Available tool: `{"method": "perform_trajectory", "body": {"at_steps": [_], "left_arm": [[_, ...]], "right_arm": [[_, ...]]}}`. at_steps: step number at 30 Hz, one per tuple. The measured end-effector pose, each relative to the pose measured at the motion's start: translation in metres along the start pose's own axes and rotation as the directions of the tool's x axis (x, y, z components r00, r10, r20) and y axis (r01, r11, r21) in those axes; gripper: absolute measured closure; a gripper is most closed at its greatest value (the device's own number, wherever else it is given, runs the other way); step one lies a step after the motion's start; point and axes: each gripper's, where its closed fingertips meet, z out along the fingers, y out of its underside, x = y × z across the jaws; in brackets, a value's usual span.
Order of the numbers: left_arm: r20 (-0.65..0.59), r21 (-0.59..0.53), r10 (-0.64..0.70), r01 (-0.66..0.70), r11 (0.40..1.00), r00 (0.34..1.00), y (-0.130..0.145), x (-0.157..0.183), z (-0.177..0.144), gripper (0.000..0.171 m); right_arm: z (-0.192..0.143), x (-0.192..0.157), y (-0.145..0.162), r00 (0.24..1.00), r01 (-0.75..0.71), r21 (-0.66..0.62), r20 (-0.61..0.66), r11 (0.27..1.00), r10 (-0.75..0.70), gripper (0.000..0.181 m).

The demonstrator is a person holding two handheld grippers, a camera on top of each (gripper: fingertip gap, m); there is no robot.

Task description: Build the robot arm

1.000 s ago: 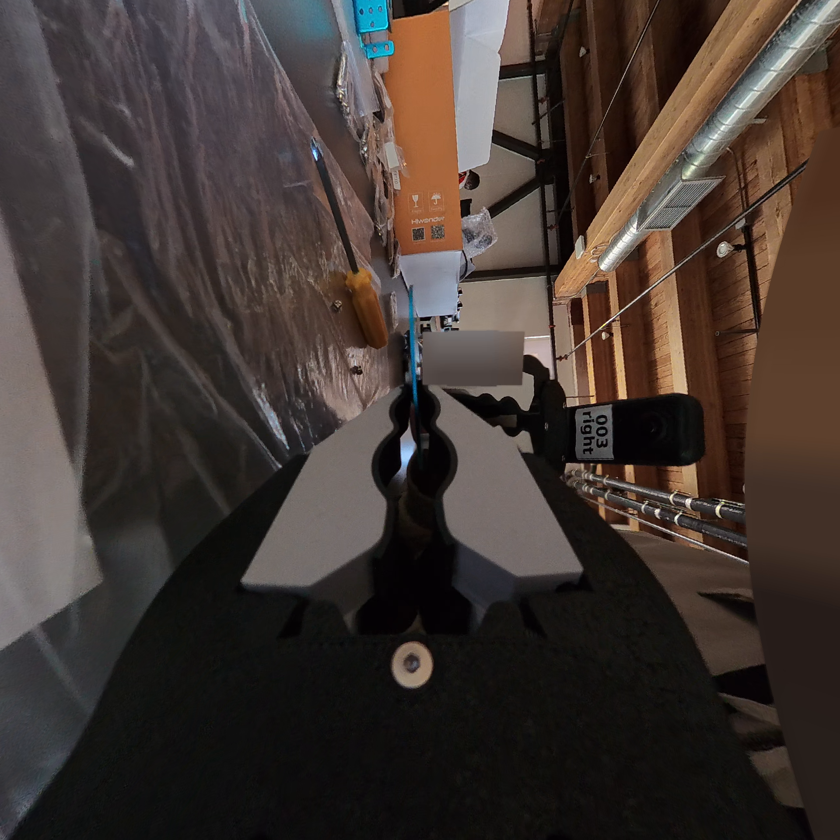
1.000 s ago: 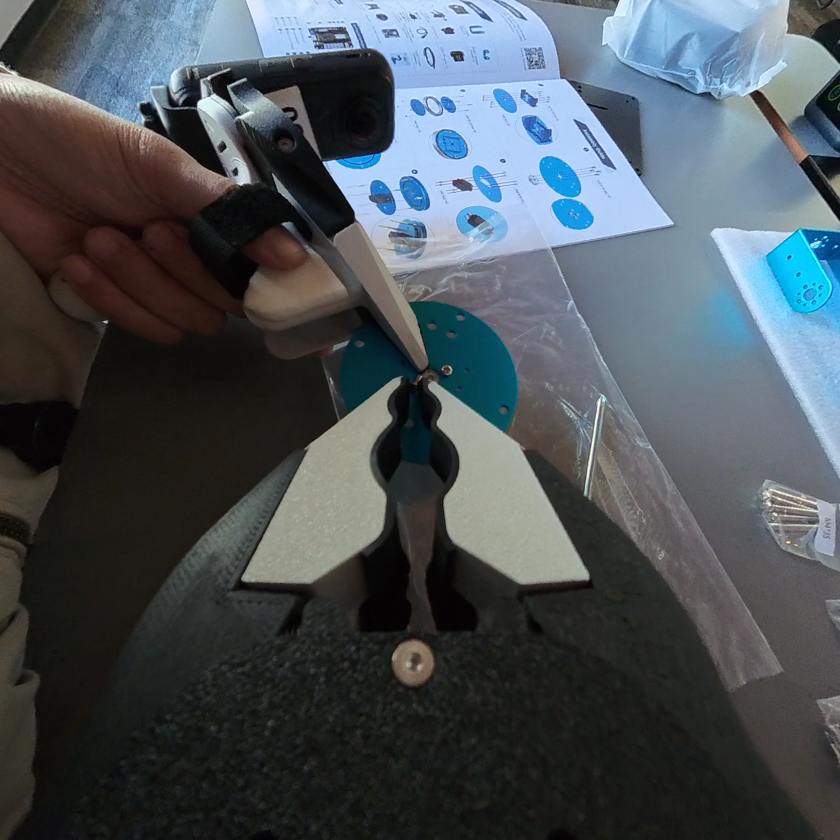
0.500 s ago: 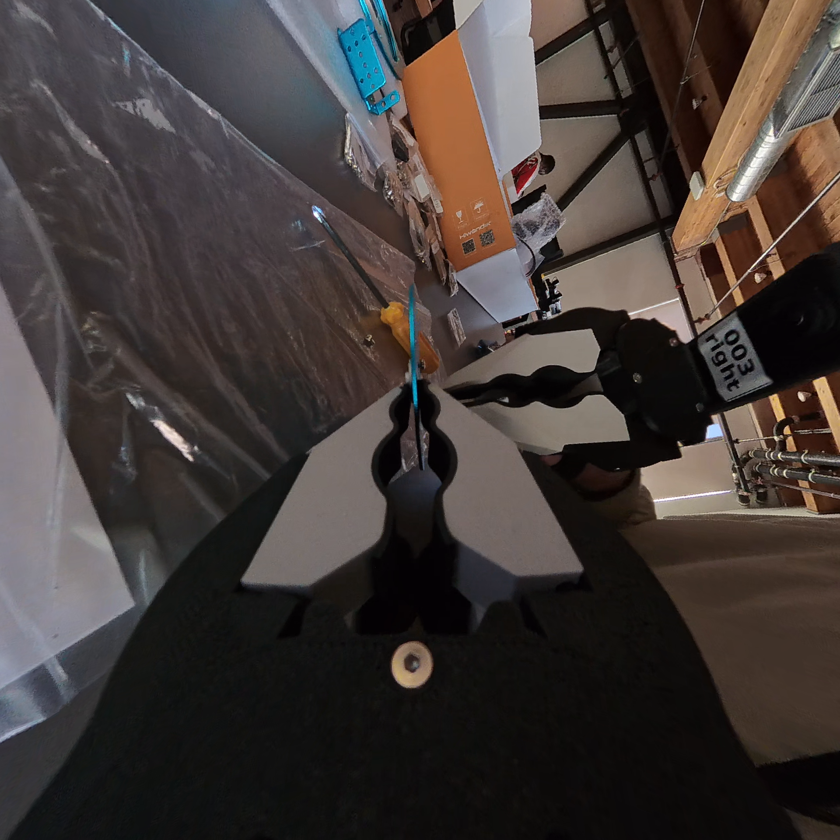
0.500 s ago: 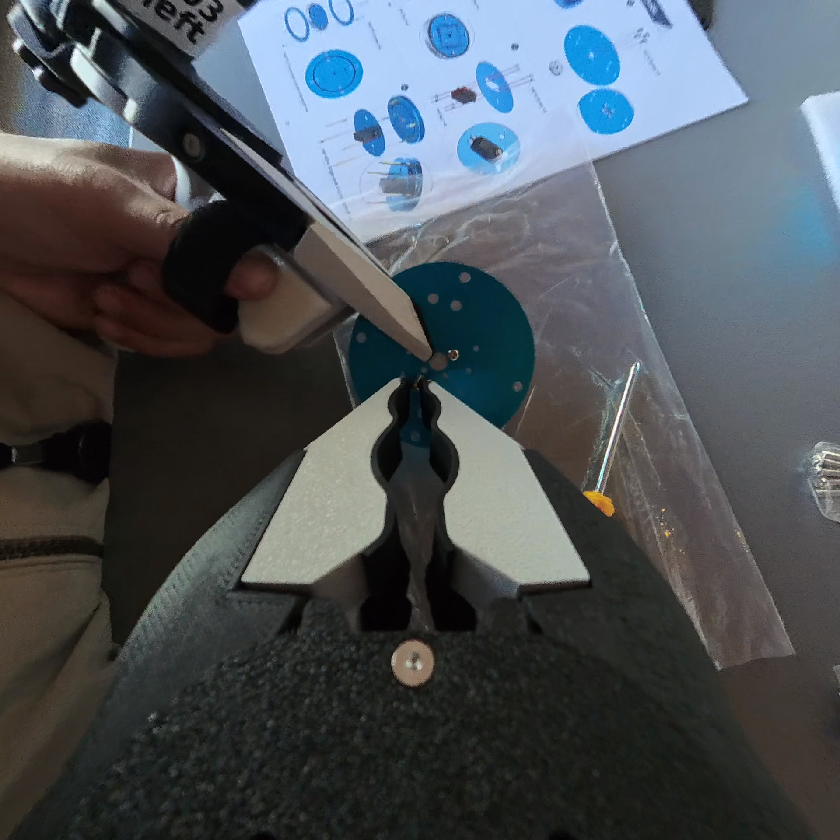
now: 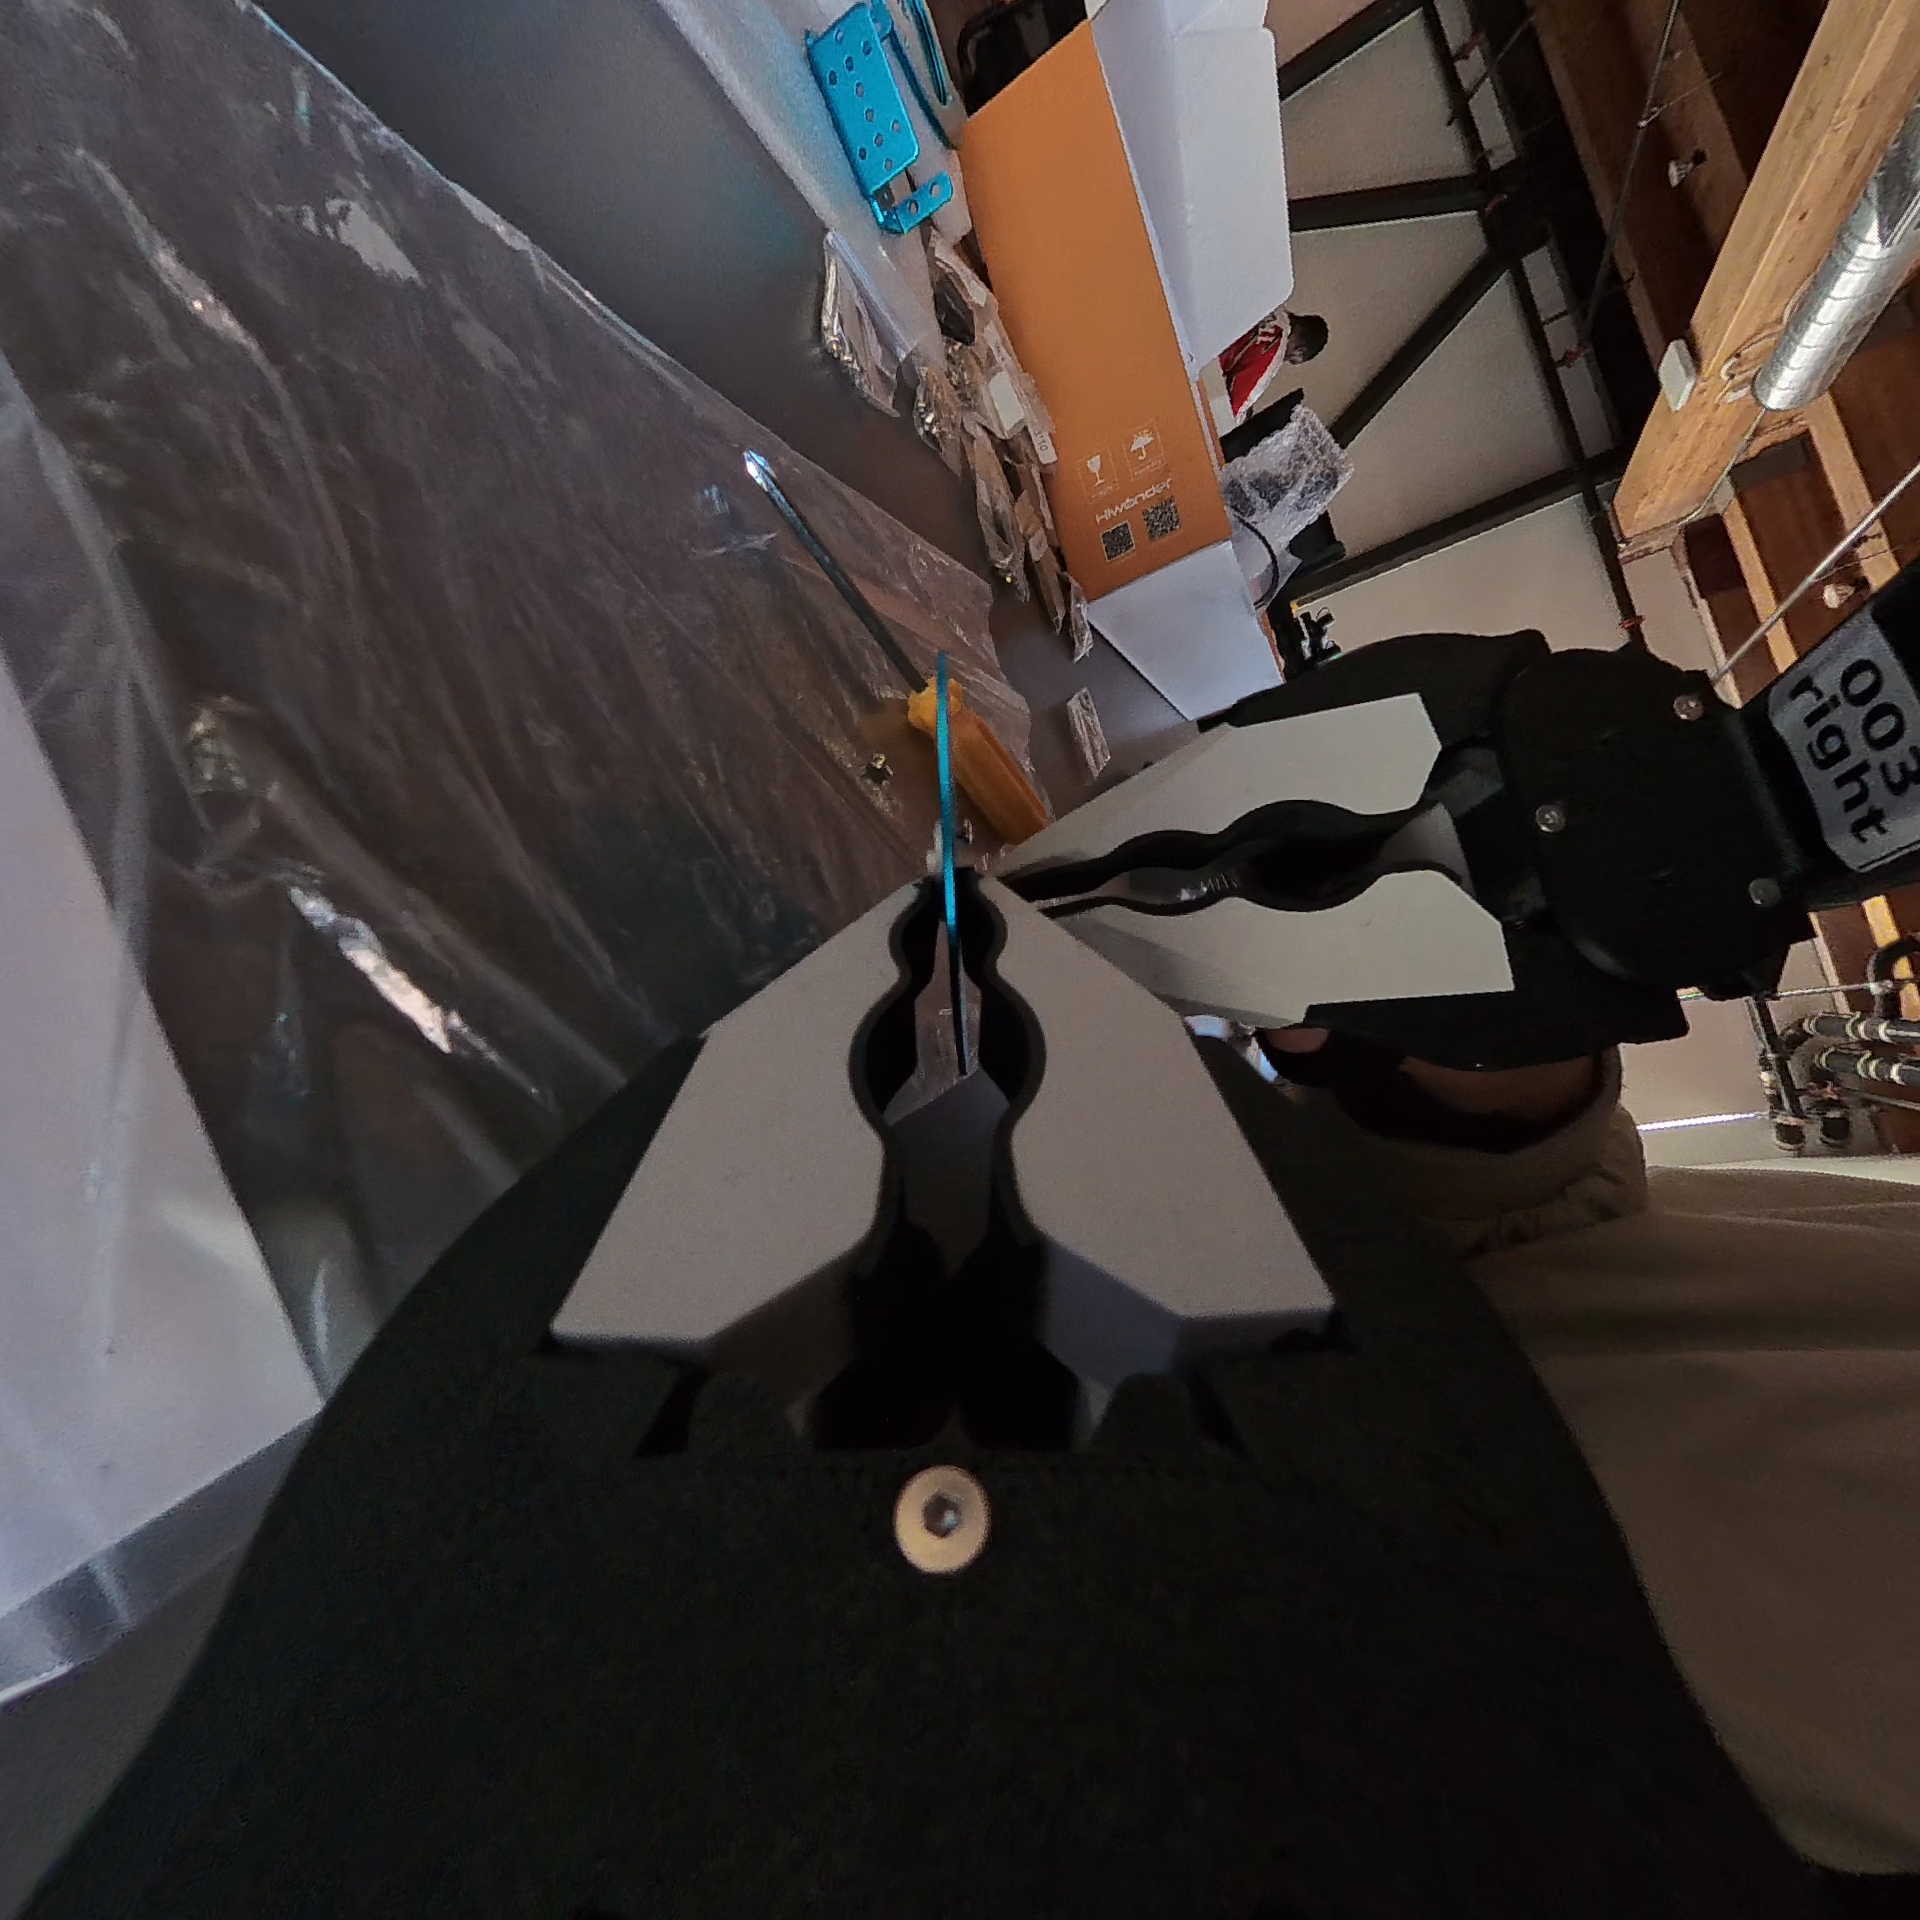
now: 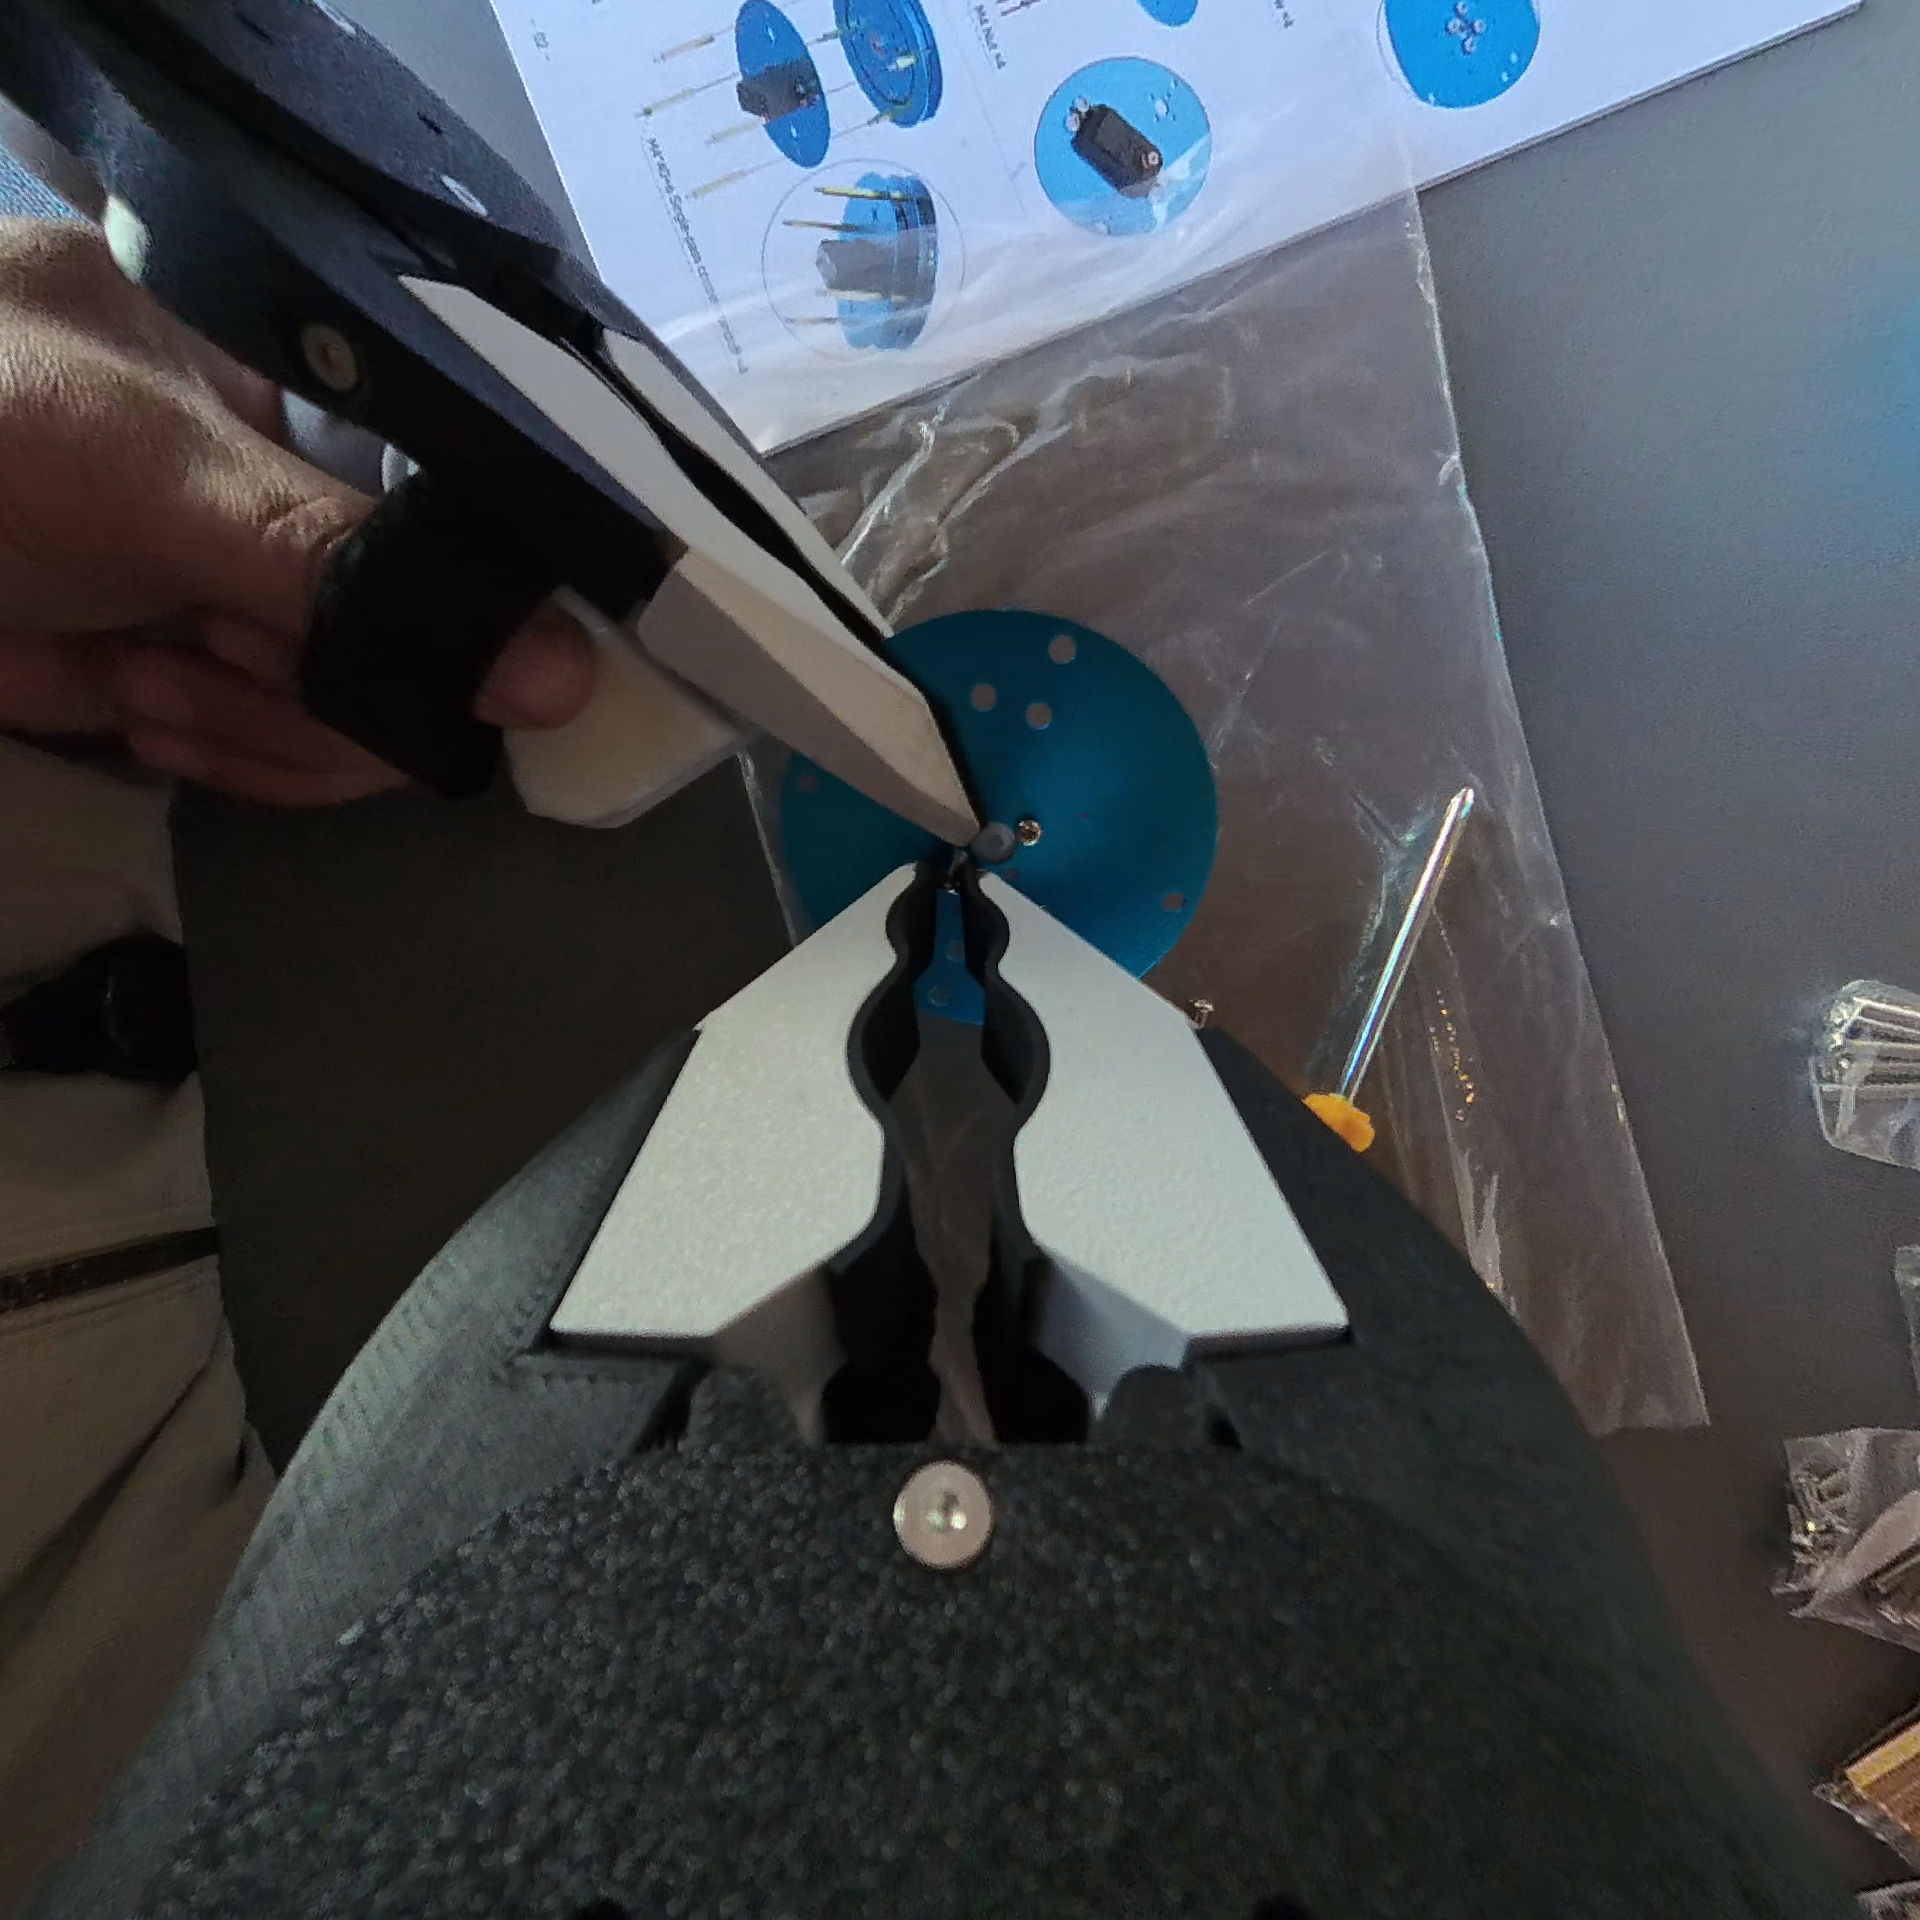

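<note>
My left gripper (image 5: 951, 883) is shut on the edge of a round blue metal disc (image 5: 943, 748) with several holes, seen edge-on here. In the right wrist view the disc (image 6: 1101, 769) faces the camera, held above the table by the left gripper (image 6: 966, 826), which comes in from the upper left. My right gripper (image 6: 948, 873) is shut, its tips against the disc's face near the centre, pinching what looks like a small fastener. A small grey stud (image 6: 997, 840) and a brass one sit beside the tips. The right gripper (image 5: 1013, 868) meets the disc from the right.
A clear plastic bag (image 6: 1299, 520) lies on the grey table with a yellow-handled screwdriver (image 6: 1403, 935) on it. An illustrated instruction sheet (image 6: 1039, 156) lies behind. Small bags of screws (image 6: 1870, 1060) lie at the right. An orange box (image 5: 1081, 312) and a blue bracket (image 5: 873, 114) stand farther off. My two grippers' fingertips are within a few centimetres of each other.
Both grippers have stayed shut and joined at the disc. The right wrist camera has tilted closer over the disc, and the left gripper now fills more of its upper left.
</note>
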Motion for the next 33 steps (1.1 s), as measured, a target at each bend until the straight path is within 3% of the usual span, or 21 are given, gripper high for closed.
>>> {"method": "perform_trajectory", "body": {"at_steps": [7,10,14,18,23,25,29,32,33], "left_arm": [[0.010,-0.001,0.024,-0.024,1.000,1.000,0.001,0.001,0.000,0.167],[0.024,0.043,0.049,-0.050,0.998,0.999,-0.007,0.001,-0.008,0.168],[0.039,0.090,0.224,-0.226,0.970,0.974,-0.026,0.011,-0.025,0.168],[0.131,0.065,0.481,-0.492,0.868,0.867,-0.053,0.007,-0.029,0.168],[0.142,-0.019,0.640,-0.644,0.765,0.755,-0.086,0.011,-0.012,0.168],[0.084,-0.044,0.683,-0.682,0.730,0.726,-0.093,0.021,-0.002,0.168],[-0.121,-0.037,0.714,-0.722,0.691,0.690,-0.100,0.037,0.016,0.168],[-0.127,-0.012,0.798,-0.806,0.592,0.589,-0.117,0.029,0.031,0.168],[-0.123,0.005,0.803,-0.809,0.588,0.583,-0.122,0.027,0.035,0.168]], "right_arm": [[-0.002,-0.002,0.001,1.000,0.021,0.024,0.002,0.999,-0.021,0.178],[-0.005,0.004,0.016,1.000,0.028,0.047,-0.002,0.999,-0.028,0.178],[0.002,0.008,0.041,0.996,0.068,0.113,0.053,0.991,-0.075,0.177],[0.004,0.011,0.044,0.994,0.082,0.236,0.051,0.968,-0.097,0.173],[0.006,0.016,0.049,0.984,0.176,0.264,-0.054,0.948,-0.168,0.168],[0.002,0.019,0.048,0.976,0.210,0.264,-0.109,0.941,-0.187,0.169],[-0.005,0.011,0.048,0.955,0.296,0.295,-0.100,0.908,-0.279,0.174],[-0.018,0.018,0.043,0.925,0.380,0.260,-0.115,0.888,-0.363,0.173],[-0.019,0.022,0.042,0.916,0.401,0.247,-0.106,0.882,-0.387,0.171]]}}
